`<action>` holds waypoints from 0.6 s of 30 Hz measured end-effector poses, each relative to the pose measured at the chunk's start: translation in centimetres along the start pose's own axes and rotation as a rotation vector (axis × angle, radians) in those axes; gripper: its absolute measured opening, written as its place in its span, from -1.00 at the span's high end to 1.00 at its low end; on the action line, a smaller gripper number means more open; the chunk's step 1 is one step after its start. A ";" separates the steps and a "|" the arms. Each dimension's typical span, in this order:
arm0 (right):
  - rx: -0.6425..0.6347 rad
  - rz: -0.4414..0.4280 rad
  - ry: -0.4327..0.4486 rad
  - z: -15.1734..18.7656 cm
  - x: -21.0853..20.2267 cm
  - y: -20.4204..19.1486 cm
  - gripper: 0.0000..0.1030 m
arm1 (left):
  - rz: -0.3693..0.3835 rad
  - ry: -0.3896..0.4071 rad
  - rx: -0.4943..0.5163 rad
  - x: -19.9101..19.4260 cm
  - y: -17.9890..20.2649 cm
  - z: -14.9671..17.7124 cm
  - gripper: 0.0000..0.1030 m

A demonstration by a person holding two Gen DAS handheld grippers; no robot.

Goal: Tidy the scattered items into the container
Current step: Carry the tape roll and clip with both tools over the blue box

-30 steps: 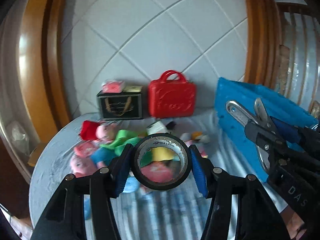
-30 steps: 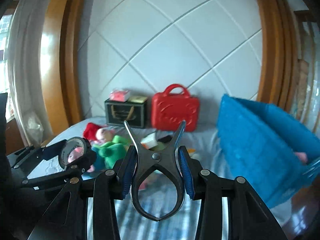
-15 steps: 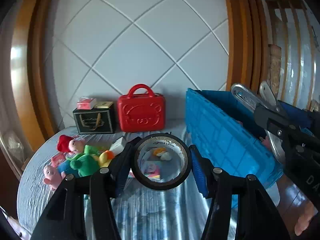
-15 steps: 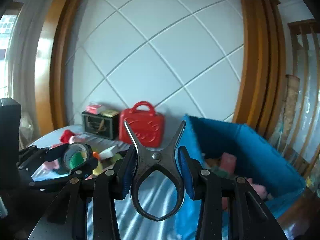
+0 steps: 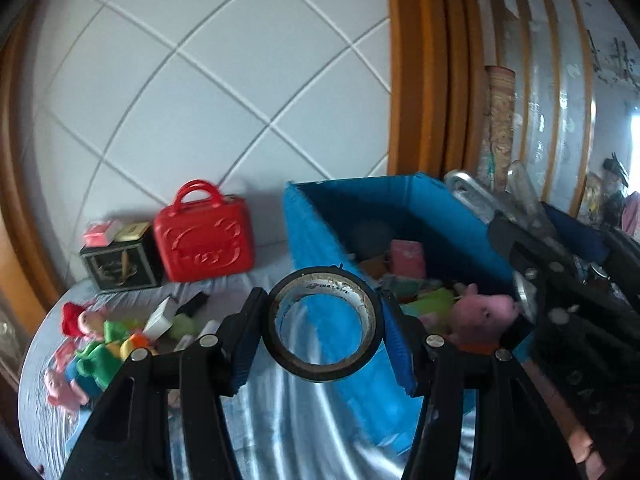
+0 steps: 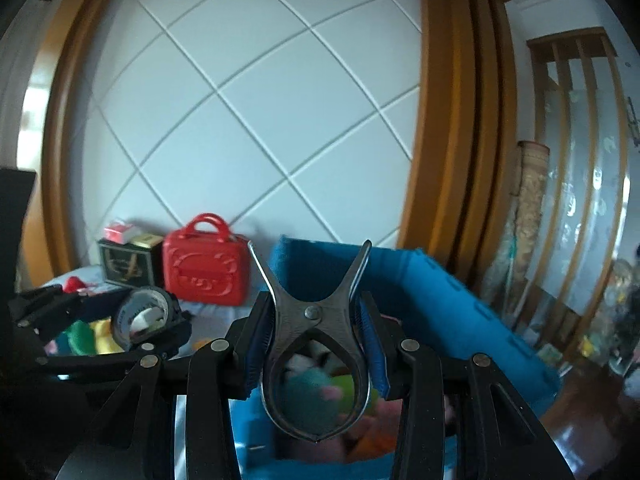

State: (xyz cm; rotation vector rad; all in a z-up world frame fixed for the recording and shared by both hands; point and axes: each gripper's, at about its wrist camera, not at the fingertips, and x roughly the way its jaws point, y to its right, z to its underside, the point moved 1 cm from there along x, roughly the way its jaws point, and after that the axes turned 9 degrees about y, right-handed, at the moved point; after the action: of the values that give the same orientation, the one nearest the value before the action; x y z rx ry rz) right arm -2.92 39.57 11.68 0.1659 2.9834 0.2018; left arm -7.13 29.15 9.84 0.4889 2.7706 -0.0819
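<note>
Since the earlier frame, both of your grippers had travelled right, away from the toy pile and up to the blue container (image 5: 384,208), so that its open inside came into view from both wrists.

Your left gripper (image 5: 322,332) was pinching a black roll of tape (image 5: 322,330) between its blue-padded fingers (image 5: 244,344), held upright with its hole facing the camera. It hung above the striped tablecloth (image 5: 280,420), just at the container's near-left corner and not yet over the opening.

Your right gripper (image 6: 314,344) was clamped on a black metal clip (image 6: 314,340), gripping it at the pivot, with the two handles splayed upward and the looped jaws pointing down. It sat over the container (image 6: 460,308), with soft toys blurred below it.

Inside the container, the left wrist view showed a pink pig toy (image 5: 480,312) at the near right and a pink box (image 5: 406,258) further back, among other items too blurred to name.

On the table's left side lay the remaining scattered toys (image 5: 100,344), green, yellow, red and pink, with a small white box (image 5: 162,316) among them. Against the far tiled wall stood a red toy suitcase (image 5: 204,236) and, just to its left, a black gift box (image 5: 120,266) with small items on top.
</note>
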 end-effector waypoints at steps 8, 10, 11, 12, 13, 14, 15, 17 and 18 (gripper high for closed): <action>0.013 -0.023 -0.090 -0.5 6.8 10.6 0.19 | -0.010 -0.108 -0.038 8.2 8.3 -4.1 -0.07; 0.006 -0.048 -0.153 -0.3 9.7 13.6 0.19 | -0.011 -0.175 -0.059 11.0 9.9 -4.7 -0.07; -0.003 -0.060 -0.185 0.1 11.1 14.5 0.19 | -0.011 -0.223 -0.072 12.6 10.6 -4.8 -0.07; -0.017 -0.072 -0.229 0.7 12.9 15.6 0.19 | -0.014 -0.272 -0.077 14.1 11.3 -4.7 -0.07; -0.040 -0.081 -0.287 1.6 14.7 16.5 0.19 | -0.020 -0.313 -0.075 15.3 11.8 -4.5 -0.07; -0.051 -0.091 -0.330 2.4 15.8 17.1 0.19 | -0.027 -0.351 -0.068 16.5 12.2 -4.2 -0.07; -0.060 -0.110 -0.388 3.6 17.4 17.8 0.19 | -0.035 -0.392 -0.061 17.7 12.7 -3.8 -0.07; -0.069 -0.147 -0.484 5.8 19.7 18.5 0.19 | -0.050 -0.474 -0.049 19.9 13.2 -2.7 -0.07; -0.066 -0.174 -0.544 7.1 20.9 18.9 0.19 | -0.061 -0.508 -0.041 20.8 13.3 -2.0 -0.07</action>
State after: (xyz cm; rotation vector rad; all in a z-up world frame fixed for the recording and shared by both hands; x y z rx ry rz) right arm -20.52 61.56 4.51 -0.0437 2.4299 0.1968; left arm -21.63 48.61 5.00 0.3180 2.2831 -0.1410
